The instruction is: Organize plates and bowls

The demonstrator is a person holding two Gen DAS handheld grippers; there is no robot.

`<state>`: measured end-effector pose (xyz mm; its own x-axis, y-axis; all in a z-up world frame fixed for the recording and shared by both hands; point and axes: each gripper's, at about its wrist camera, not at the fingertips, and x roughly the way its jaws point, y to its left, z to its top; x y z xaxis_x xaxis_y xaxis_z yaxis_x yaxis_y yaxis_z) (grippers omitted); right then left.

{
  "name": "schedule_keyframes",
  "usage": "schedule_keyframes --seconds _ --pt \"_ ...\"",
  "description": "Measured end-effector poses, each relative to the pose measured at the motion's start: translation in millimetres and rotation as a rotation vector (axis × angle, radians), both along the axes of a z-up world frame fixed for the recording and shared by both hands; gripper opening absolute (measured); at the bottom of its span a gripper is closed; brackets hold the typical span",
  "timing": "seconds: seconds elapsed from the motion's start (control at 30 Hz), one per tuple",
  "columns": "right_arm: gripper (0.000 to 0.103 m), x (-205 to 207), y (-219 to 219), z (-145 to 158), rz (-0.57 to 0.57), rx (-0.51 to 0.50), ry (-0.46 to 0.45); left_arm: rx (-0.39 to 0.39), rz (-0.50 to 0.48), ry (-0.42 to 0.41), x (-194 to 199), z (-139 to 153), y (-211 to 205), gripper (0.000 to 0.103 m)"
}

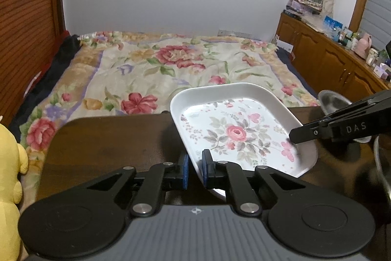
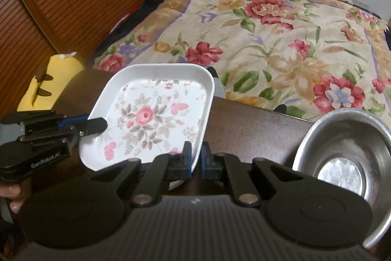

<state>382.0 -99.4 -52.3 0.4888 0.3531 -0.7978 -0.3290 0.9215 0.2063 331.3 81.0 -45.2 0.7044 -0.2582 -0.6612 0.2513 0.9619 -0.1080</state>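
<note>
The bowl is running off the right wrist view's edge, its near rim hiding behind the claw body. The plate's near corner is disappearing under the left claw. Sideboard clutter is looking too small to identify.

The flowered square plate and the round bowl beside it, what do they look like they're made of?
Flowered plate: glossy white, printed roses, thick rounded rim; looks like melamine or glazed ceramic, can't tell which. Bowl: bare silver metal, probably stainless steel, with brushed walls and a bright reflective base.
</note>
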Motion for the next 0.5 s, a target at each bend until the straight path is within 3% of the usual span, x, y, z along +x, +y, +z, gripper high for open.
schedule_keyframes --seconds 0.5 --pt "0.009 -63.9 -10.2 63.7 -0.003 0.029 -0.133 -0.005 -0.016 -0.123 -71.5 72.3 -9.4 0.014"
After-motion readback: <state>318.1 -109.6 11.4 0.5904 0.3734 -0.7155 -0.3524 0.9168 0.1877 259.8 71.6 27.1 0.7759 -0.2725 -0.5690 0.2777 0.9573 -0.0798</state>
